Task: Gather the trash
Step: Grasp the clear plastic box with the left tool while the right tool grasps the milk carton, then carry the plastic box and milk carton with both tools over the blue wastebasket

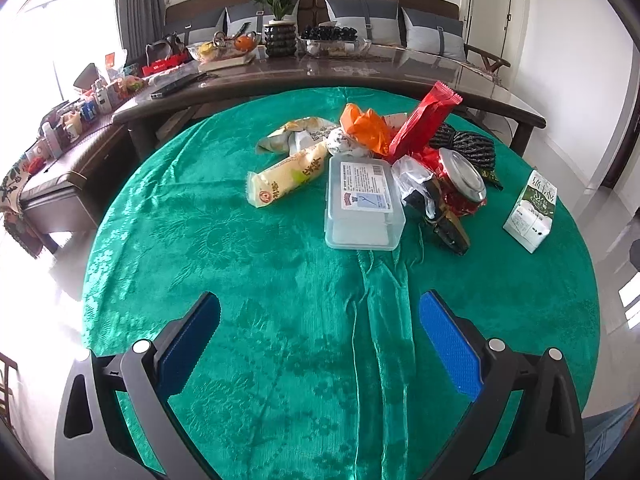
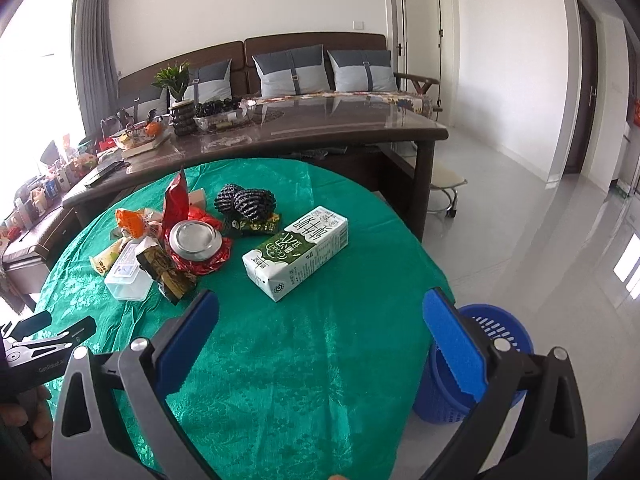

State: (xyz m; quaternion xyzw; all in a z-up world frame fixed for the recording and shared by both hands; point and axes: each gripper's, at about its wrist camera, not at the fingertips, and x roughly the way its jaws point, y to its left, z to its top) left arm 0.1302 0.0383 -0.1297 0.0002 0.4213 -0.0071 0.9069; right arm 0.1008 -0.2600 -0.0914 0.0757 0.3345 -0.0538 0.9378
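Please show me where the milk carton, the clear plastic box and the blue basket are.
milk carton [image 2: 296, 254]: right wrist view, top face.
clear plastic box [image 1: 364, 200]: left wrist view, lid.
blue basket [image 2: 504, 328]: right wrist view, rim.

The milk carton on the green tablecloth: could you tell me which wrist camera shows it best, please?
The right wrist view: the milk carton lies near the centre, whole, with its printed top face and one end readable. In the left wrist view the same carton sits small at the right edge, distorted by the fisheye, apart from the trash pile.

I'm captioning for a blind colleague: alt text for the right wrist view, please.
Open right gripper hovers over a green-clothed table, aimed at a milk carton lying flat. A trash pile sits left; a blue basket stands on the floor, right.
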